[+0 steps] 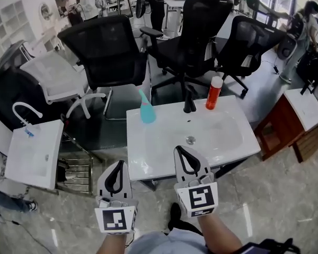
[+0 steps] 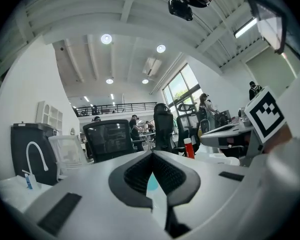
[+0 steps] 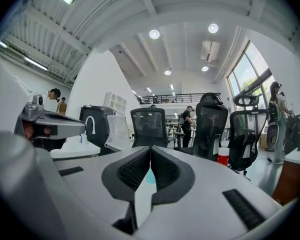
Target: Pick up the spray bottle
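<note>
1. Upright spray bottle (image 1: pixel 147 110) near washbasin top's (image 1: pixel 159 160) back-left corner, ahead of both grippers, well apart.
2. Left gripper (image 1: pixel 118 164) and right gripper (image 1: pixel 182 149) closed, empty, at front edge; right seemingly slightly nearer.

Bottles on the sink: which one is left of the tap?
The teal spray bottle; the red bottle stands right of the black tap.

Two bottles (image 1: pixel 147 111) (image 1: pixel 214 93), two faucets (image 1: pixel 24 112) (image 1: pixel 189 102), two tongs (image 1: pixel 119 164) (image 1: pixel 180 150)
</note>
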A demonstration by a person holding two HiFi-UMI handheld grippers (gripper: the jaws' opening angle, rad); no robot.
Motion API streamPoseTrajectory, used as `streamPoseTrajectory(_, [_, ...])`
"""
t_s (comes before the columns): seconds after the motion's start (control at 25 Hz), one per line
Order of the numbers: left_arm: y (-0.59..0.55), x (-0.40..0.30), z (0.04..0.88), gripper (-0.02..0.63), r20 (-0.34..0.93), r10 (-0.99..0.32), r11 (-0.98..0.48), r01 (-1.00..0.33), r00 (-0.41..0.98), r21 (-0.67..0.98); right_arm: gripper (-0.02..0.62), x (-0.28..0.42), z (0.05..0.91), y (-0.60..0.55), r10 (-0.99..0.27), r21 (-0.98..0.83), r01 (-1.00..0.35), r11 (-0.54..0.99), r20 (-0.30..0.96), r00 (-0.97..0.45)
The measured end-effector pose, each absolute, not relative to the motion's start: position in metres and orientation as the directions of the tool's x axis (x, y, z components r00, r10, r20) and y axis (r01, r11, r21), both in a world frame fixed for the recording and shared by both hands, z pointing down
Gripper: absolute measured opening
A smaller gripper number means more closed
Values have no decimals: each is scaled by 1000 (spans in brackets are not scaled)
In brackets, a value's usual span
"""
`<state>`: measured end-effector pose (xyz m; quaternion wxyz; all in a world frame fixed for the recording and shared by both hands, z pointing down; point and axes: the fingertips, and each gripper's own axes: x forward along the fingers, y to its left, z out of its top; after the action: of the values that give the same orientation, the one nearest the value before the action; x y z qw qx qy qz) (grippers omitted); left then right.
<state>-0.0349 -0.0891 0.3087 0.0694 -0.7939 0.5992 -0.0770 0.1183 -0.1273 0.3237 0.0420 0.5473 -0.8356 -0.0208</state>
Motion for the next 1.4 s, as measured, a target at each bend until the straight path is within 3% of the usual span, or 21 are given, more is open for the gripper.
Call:
streamPoseTrajectory(0.28, [-133,-39,296,17,4,-980,-197,-957,201,-214,25,112,311,-188,-886,93,-881,464,20,-464])
streamPoseTrajectory(0.68, [-179,-66,312,17,29,-990,-140,-978,137,-156,35,86,331,-240,-852,107,-845,524,99,-515])
streamPoseTrajectory(1.08, [-244,-100,336,18,59,-981,-189,-974,183,-124,64,51,366,-303,-855,98,-853,513,153,-496])
streamPoseTrajectory(1.2, [-262,-108,348,18,80,-977,-204,-972,195,-115,96,42,377,-320,-852,82,-854,513,172,-495])
streamPoseTrajectory(1.32, [-279,-118,362,17,111,-972,-217,-971,206,-104,231,30,390,-335,-838,70,-847,528,207,-505])
streamPoseTrajectory(1.4, [-291,-124,371,18,127,-970,-221,-971,209,-94,277,24,399,-347,-833,70,-843,533,216,-509])
